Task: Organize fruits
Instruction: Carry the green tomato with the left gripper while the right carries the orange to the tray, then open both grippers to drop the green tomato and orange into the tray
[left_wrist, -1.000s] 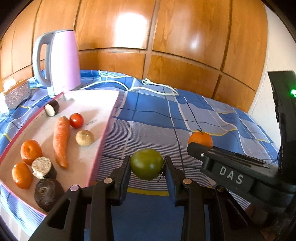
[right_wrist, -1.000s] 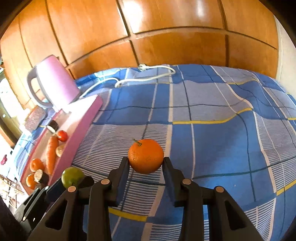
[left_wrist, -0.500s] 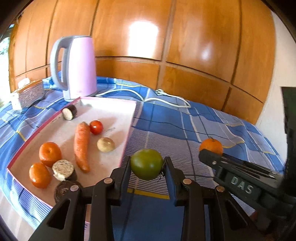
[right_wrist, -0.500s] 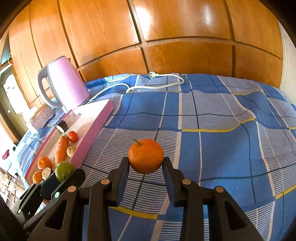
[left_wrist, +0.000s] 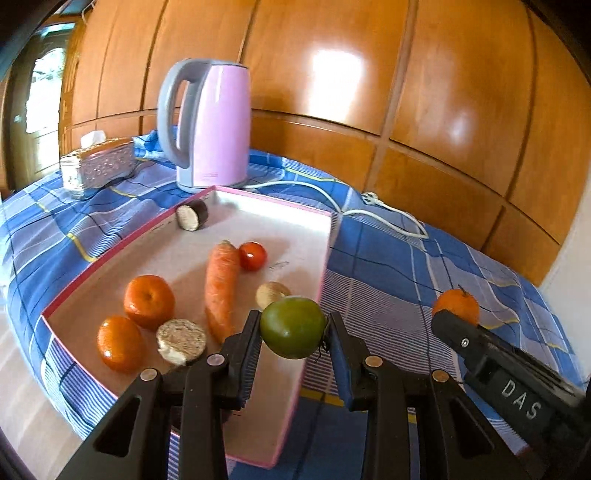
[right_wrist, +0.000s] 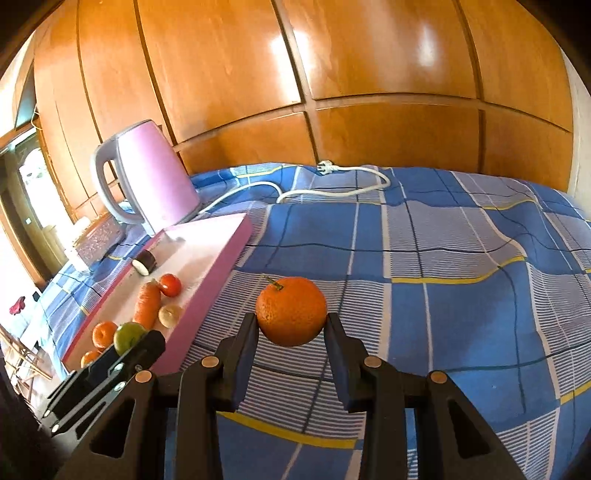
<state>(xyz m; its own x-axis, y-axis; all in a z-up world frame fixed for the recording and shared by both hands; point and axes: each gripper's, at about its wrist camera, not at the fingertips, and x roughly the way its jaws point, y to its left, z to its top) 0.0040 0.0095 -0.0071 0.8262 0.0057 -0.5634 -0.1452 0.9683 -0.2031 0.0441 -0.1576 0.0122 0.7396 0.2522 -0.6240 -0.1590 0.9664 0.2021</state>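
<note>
My left gripper (left_wrist: 293, 328) is shut on a green tomato (left_wrist: 293, 328), held in the air above the near right edge of the pink tray (left_wrist: 325, 258). In the tray lie two oranges (left_wrist: 149, 301), a carrot (left_wrist: 220, 286), a red tomato (left_wrist: 252, 255), a small potato (left_wrist: 271, 293) and cut eggplant pieces (left_wrist: 181, 340). My right gripper (right_wrist: 291, 325) is shut on an orange with a stem (right_wrist: 291, 311), above the blue checked cloth to the right of the tray. That orange (left_wrist: 456, 305) and gripper also show at the right of the left wrist view.
A pink kettle (left_wrist: 208, 125) stands behind the tray, its white cord and plug (left_wrist: 369, 206) trailing over the blue checked cloth (right_wrist: 443, 277). A silver tissue box (left_wrist: 98, 166) sits at the far left. A wooden panelled wall (right_wrist: 332, 92) closes the back.
The left gripper has swung left with the green tomato, from over the cloth to over the tray's edge. The right gripper with the orange has drifted slightly; both grips are unchanged.
</note>
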